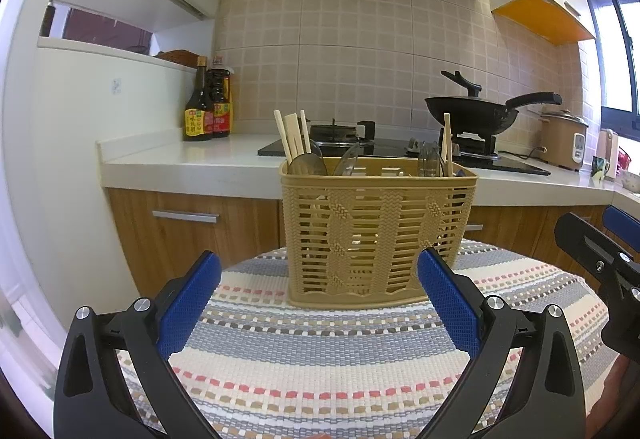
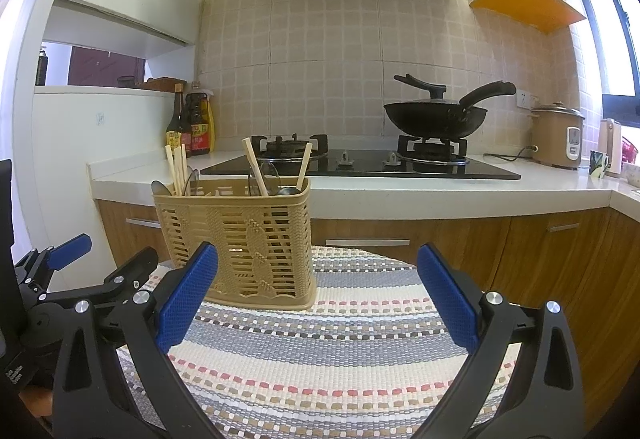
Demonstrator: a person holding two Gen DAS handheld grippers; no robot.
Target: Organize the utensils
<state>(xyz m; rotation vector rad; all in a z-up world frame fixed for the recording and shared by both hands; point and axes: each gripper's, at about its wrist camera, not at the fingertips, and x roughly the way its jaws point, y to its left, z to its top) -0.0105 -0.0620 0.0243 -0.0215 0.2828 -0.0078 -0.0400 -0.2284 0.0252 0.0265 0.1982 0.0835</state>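
Note:
A tan plastic basket (image 1: 378,235) stands on a striped woven mat (image 1: 320,359). It holds wooden chopsticks (image 1: 292,135) and metal spoons (image 1: 308,163) upright on the left, and more spoons and a chopstick (image 1: 447,143) on the right. My left gripper (image 1: 319,279) is open and empty just in front of the basket. In the right wrist view the basket (image 2: 240,243) stands ahead to the left with chopsticks (image 2: 178,167) sticking up. My right gripper (image 2: 318,275) is open and empty beside the basket. The left gripper (image 2: 64,267) shows at the left edge there.
A kitchen counter (image 1: 192,163) runs behind the mat with a gas stove (image 1: 352,143), a black wok (image 1: 476,115), sauce bottles (image 1: 208,107) and a rice cooker (image 1: 562,139). Wooden cabinet doors (image 1: 184,235) stand below. The right gripper's body (image 1: 600,271) is at the right edge.

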